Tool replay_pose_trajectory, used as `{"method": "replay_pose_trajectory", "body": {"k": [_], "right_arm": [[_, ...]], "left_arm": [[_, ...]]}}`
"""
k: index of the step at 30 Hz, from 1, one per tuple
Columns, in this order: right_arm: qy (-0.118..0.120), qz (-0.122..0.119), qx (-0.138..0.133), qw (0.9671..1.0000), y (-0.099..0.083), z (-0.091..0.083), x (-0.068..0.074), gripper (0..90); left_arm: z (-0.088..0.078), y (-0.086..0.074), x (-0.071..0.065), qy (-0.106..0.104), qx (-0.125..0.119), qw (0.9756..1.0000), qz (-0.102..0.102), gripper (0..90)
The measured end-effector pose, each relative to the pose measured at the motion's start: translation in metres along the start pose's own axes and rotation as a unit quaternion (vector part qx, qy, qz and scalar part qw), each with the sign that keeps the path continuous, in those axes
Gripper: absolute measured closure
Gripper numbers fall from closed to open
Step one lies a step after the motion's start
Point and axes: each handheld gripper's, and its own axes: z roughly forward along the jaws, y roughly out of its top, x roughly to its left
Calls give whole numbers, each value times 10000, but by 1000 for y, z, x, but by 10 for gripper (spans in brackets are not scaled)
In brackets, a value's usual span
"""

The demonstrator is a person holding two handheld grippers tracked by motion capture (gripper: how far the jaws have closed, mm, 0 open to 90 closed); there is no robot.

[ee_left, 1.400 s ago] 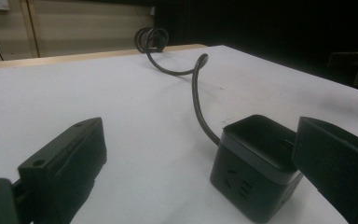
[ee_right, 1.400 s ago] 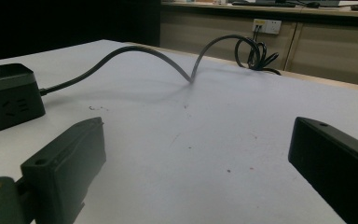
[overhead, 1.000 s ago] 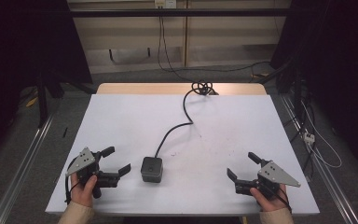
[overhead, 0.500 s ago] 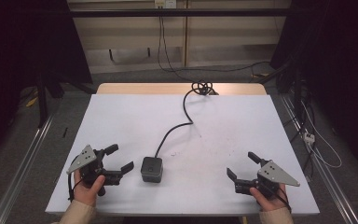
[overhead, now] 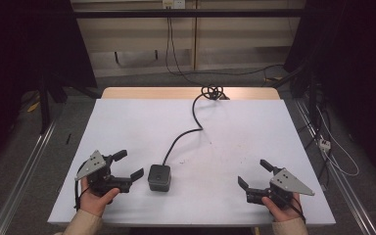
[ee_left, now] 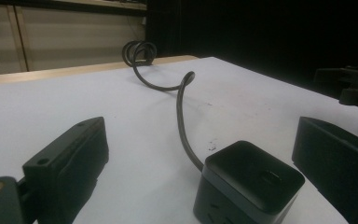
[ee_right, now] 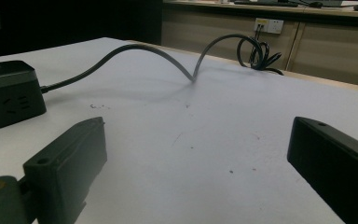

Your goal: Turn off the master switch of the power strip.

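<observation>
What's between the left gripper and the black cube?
Nothing visible. The left gripper sits open just beside the cube, with only bare white table between them. In the left gripper view the cube lies ahead between the fingers. Its cable runs off the far side, away from the gripper.

A white-topped table (overhead: 274,132), its far edge a strip of bare wood, carries a black cube-shaped power socket (overhead: 159,176) near the front edge. The socket's black cable (overhead: 186,134) snakes across the surface to a coil at the far edge.
</observation>
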Motion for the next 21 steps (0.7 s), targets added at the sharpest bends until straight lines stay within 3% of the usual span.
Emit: {"method": "replay_pose_trajectory", "body": {"k": [14, 21], "right_arm": [[-4, -6, 14, 10000, 0, 0, 0, 45], [-4, -9, 8, 10000, 0, 0, 0, 45]], "left_arm": [[10, 4, -6, 1, 187, 9998, 105, 34], [13, 6, -9, 52, 130, 9998, 103, 31]]}}
